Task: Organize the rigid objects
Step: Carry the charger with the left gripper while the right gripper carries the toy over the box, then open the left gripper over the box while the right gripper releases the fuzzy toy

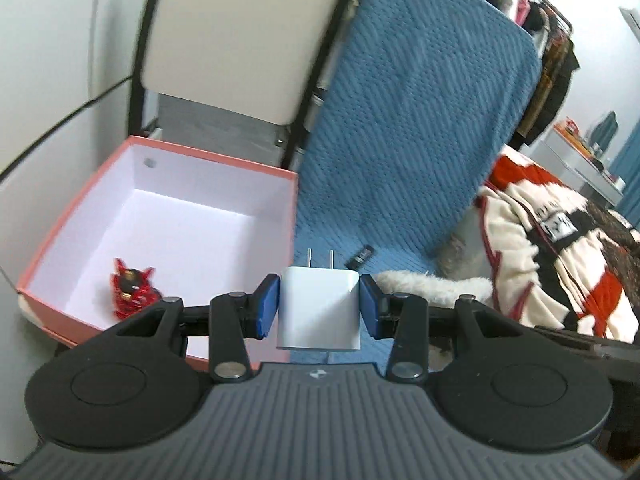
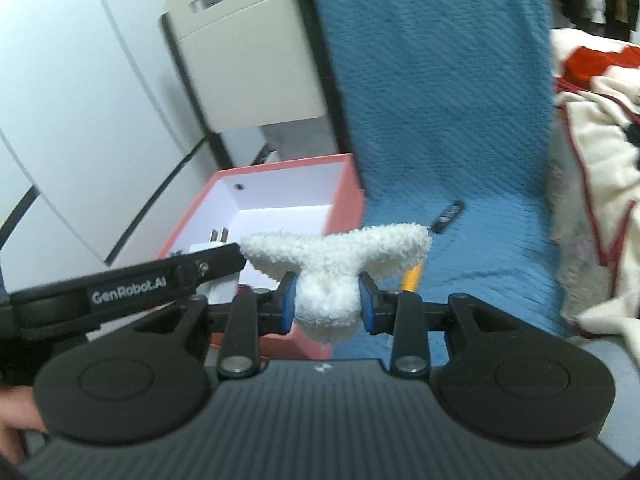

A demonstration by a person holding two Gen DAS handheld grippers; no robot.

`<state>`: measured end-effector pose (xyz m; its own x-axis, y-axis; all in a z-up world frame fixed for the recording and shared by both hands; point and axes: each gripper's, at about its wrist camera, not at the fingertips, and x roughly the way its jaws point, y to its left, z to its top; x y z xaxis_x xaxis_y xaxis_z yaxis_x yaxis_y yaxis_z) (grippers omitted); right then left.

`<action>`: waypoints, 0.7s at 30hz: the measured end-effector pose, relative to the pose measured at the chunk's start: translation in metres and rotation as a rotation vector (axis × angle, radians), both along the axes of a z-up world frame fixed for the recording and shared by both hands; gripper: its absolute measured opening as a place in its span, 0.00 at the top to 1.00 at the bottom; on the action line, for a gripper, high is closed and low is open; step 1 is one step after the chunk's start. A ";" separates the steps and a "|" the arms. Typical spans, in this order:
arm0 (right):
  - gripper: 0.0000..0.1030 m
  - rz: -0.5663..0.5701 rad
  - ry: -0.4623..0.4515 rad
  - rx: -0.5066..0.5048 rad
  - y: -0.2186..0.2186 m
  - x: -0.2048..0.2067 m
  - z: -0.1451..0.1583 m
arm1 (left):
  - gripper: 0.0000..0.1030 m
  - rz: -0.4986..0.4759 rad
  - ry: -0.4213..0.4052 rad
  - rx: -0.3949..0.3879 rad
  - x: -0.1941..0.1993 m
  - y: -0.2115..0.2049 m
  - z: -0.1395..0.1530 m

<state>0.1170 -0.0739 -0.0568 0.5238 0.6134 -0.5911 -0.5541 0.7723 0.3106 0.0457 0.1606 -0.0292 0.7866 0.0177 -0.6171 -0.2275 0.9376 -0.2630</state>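
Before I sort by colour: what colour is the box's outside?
Salmon pink outside, white inside; the box shows best in the left wrist view.

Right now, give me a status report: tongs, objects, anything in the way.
Left tongs shut on charger. Right tongs shut on fluffy toy. Box holds red toy. Nothing blocking.

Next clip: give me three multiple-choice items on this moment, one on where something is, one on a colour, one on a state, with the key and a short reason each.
1. Where is the red toy car?
A. in the pink box
B. on the blue blanket
C. in a gripper

2. What colour is the charger plug?
A. black
B. white
C. yellow

3. What is the right hand-held gripper doing?
A. empty, open
B. closed on a fluffy white item
C. closed on a pen

Key: 1 A, it lies on the box floor; 2 B, white body between the left hand-held gripper pads; 3 B, the pads press its sides.
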 end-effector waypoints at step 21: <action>0.66 0.116 0.061 -0.086 0.161 0.049 -0.017 | 0.53 0.159 0.078 -0.050 0.045 0.196 -0.025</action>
